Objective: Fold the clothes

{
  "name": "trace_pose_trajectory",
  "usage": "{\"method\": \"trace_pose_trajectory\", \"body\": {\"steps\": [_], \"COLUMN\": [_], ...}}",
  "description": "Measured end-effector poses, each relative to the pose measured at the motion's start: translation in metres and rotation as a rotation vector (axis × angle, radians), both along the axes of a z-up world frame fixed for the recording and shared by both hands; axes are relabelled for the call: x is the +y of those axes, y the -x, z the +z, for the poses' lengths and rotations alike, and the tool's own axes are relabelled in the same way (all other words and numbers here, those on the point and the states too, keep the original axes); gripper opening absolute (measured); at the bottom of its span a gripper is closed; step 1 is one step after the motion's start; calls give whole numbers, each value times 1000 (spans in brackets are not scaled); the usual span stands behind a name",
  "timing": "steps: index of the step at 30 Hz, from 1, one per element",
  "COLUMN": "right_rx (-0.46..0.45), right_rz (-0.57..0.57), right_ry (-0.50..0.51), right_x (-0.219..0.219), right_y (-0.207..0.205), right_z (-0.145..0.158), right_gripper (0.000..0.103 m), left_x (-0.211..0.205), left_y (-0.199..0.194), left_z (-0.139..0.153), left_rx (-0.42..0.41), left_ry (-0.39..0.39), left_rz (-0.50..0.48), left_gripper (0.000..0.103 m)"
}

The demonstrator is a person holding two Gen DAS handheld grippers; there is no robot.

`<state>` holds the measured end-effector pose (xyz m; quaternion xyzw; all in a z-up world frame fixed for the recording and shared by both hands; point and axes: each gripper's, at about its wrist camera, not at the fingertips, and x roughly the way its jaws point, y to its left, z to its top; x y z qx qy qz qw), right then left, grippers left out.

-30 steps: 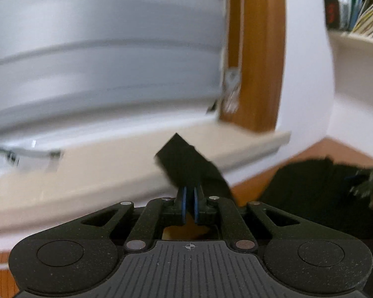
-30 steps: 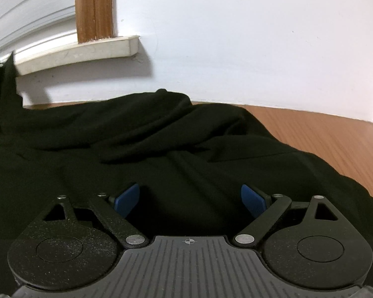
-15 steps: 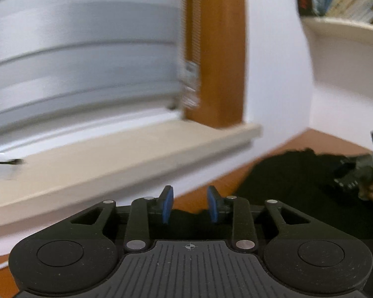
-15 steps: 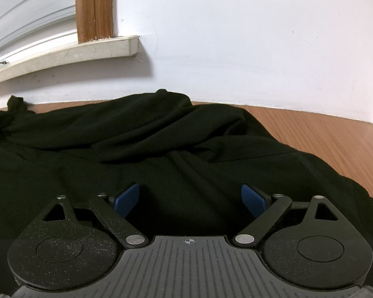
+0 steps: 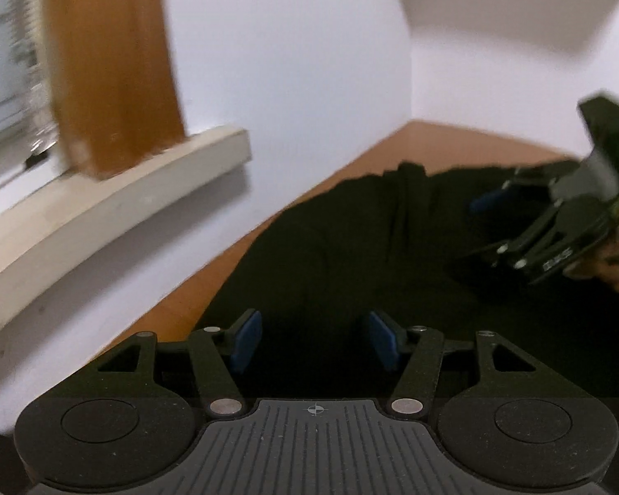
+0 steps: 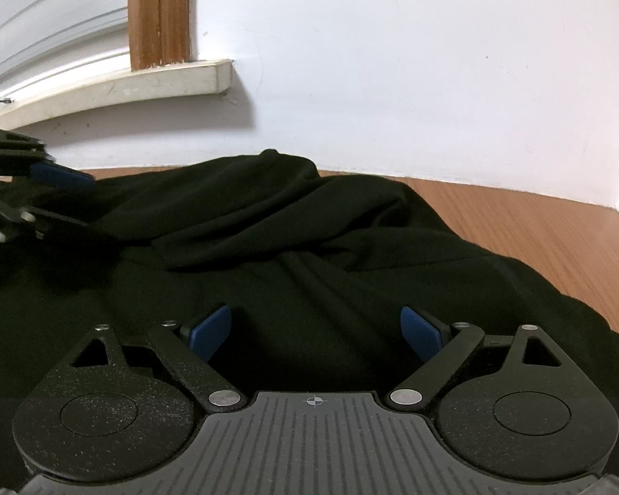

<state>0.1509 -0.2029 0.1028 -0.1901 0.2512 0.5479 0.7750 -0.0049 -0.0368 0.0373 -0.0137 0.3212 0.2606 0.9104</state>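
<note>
A black garment [image 6: 293,247] lies rumpled on the wooden table [image 6: 536,227], with a folded ridge across its far part. My left gripper [image 5: 315,344] hovers low over the garment's [image 5: 334,247] left edge; its jaws are opening and nothing is pinched between the blue pads. My right gripper [image 6: 315,332] stands open wide over the cloth, holding nothing. The right gripper [image 5: 511,222] also shows at the right of the left wrist view, held by a hand [image 5: 606,264]. The left gripper [image 6: 24,202] shows at the left edge of the right wrist view.
A white wall [image 6: 392,62] closes off the table's far side, meeting a side wall at the right corner. A cream window sill [image 6: 115,88] with a wooden frame post [image 6: 161,12] juts out at the back left. Bare wood shows right of the garment.
My left gripper let go of the black cloth corner it held up, opened, and swung right and down over the garment. The lifted corner now lies flat. The right gripper stayed still.
</note>
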Motion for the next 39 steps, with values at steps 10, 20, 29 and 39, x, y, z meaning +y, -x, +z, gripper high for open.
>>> {"method": "trace_pose_trajectory", "body": {"steps": [10,20,29,39], "right_rx": [0,-13,1,-1], "right_rz": [6,15,6,-25], "right_ry": [-11,-14,-47,-73], "right_x": [0,-1,-6,-11], "right_y": [0,2,-2,-3], "right_z": [2,6,9,12], "right_gripper": [89,89,89,84], "left_x": [10,6,-11,-32], "left_y": [49,68,58,-30], "left_z": [64,75,73,9], "left_rx": [-222,-209,-204,-31], "left_ry": [-112,-100,-69,20], "left_rz": [170,176,112,-110], "left_gripper": [2,2,31,43]}}
